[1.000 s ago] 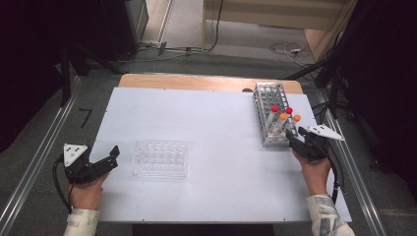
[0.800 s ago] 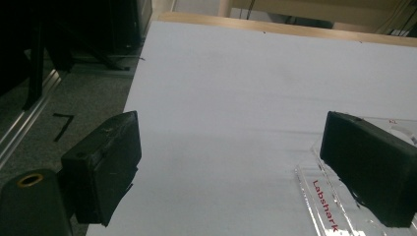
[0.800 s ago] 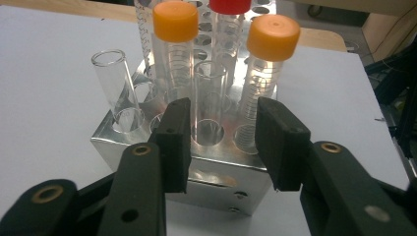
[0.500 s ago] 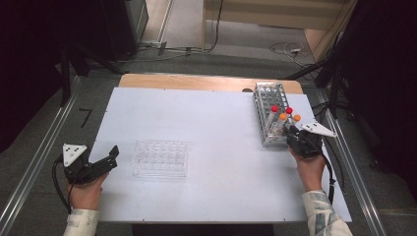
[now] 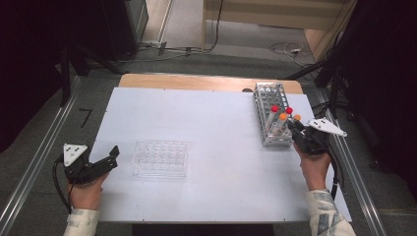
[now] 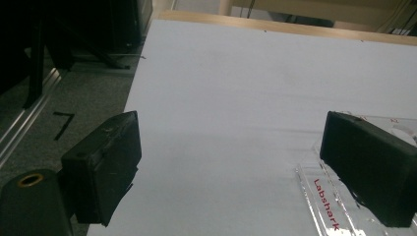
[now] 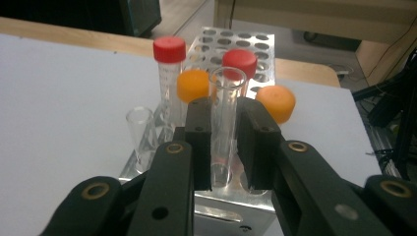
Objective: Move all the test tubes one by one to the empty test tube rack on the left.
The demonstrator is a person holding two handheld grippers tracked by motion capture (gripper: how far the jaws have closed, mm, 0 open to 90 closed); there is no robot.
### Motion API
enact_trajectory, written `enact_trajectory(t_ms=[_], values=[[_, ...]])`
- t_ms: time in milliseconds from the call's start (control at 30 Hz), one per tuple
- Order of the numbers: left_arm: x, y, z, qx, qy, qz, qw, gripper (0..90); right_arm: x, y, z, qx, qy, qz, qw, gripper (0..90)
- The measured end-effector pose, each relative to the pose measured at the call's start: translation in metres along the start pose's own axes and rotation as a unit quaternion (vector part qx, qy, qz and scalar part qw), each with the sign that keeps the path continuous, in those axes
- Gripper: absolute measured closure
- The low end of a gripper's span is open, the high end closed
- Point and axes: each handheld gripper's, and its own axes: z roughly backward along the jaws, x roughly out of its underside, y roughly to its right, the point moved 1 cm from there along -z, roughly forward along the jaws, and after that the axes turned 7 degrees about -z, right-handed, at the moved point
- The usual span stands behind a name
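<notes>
The right gripper (image 7: 223,147) has just been closing and now pinches an uncapped clear tube (image 7: 225,123) between its pads, at the near end of the metal tube rack (image 5: 272,115); in the right gripper view the tube stands upright with its lower end still down among the rack's holes. In the rack: two red-capped tubes (image 7: 169,73), two orange-capped tubes (image 7: 193,86), and one more open clear tube (image 7: 140,132) at the near left corner as that view shows it; the far rows of holes hold nothing. A clear multi-well plate (image 5: 161,158) lies flat on the white table (image 5: 196,118), well to the left of the rack, wells apparently dry. The left gripper (image 5: 101,164) rests just left of the plate, jaws spread, holding nothing; one jaw overlaps the plate's corner in the left gripper view
</notes>
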Motion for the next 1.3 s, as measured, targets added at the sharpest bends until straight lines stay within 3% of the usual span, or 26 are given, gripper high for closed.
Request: enact_trajectory(t_ms=[200, 433, 1000, 1300], values=[[-0.002, -0.001, 0.001, 0.0, 0.002, 0.001, 1.0, 9.0, -0.009, -0.002, 0.013, -0.009, 0.018, 0.0, 0.9998, 73.6], [-0.01, 0.001, 0.004, 0.007, 0.007, 0.003, 0.9999, 9.4, -0.013, -0.003, 0.02, -0.024, 0.015, -0.009, 0.9996, 73.6], [-0.029, 0.025, 0.006, 0.038, 0.015, -0.016, 0.9991, 9.5, -0.014, -0.042, 0.027, -0.068, -0.005, 0.036, 0.997, 73.5], [-0.038, 0.047, 0.003, 0.065, 0.012, -0.026, 0.9975, 9.5, -0.013, -0.058, 0.026, -0.1, -0.014, 0.041, 0.994, 73.6]])
